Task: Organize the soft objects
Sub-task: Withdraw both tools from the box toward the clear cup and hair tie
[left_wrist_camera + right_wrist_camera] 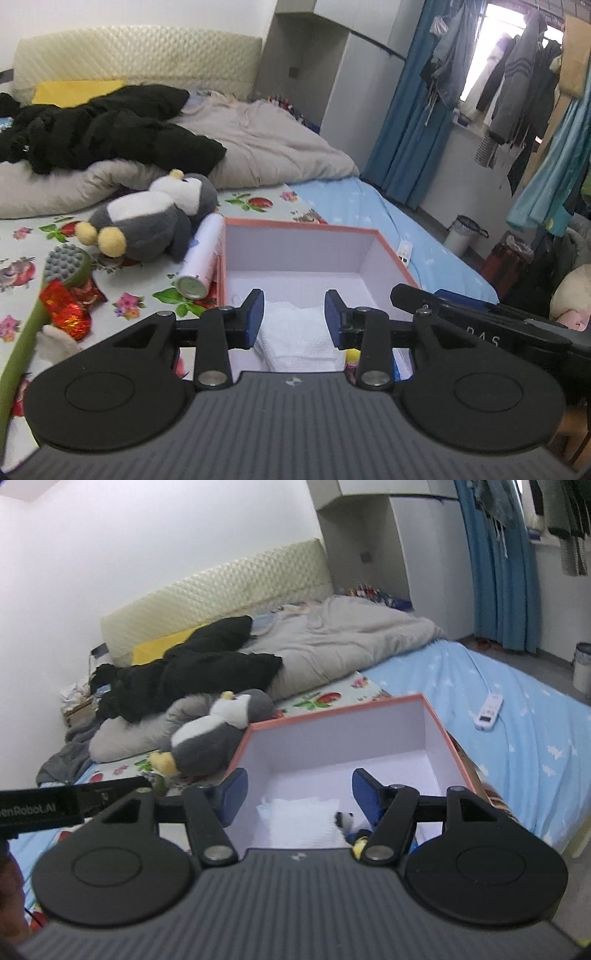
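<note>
A folded white cloth (pixel 299 332) lies on the floor of the open pink-rimmed box (pixel 299 227), directly below and between the parted fingers of the left gripper (pixel 294 318), which grips nothing. The right gripper (pixel 299 797) hovers over the same box with its jaws spread wider, also empty; a small black-and-white toy (pixel 345 819) sits just inside its right finger. Beyond the box to the left lies a grey penguin plush (pixel 155 221), with a white lint roller (pixel 201 258) beside the box wall. A grey-headed brush (pixel 66 264) and red packet (pixel 64 310) lie further left.
</note>
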Demonstrator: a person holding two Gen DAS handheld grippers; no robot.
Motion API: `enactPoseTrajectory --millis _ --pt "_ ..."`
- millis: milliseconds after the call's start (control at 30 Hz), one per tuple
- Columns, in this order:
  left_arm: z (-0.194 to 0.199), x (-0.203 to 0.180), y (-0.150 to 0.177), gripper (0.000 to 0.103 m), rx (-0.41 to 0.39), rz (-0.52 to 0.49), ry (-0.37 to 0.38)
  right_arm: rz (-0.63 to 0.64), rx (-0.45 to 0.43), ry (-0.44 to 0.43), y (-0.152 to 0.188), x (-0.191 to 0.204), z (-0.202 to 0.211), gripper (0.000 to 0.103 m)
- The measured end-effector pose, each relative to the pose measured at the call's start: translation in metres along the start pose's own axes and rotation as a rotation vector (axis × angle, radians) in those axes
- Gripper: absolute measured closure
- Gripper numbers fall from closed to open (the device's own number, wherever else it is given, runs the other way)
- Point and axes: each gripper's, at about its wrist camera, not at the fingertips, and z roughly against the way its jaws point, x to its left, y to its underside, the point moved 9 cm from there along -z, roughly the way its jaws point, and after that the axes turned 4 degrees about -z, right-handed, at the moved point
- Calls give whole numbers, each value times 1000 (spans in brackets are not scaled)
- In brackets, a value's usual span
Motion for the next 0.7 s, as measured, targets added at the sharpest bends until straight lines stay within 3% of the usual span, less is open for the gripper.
enactPoseTrajectory --millis 700 --pt "135 40 29 57 -124 56 -104 92 -49 -110 11 70 79 38"
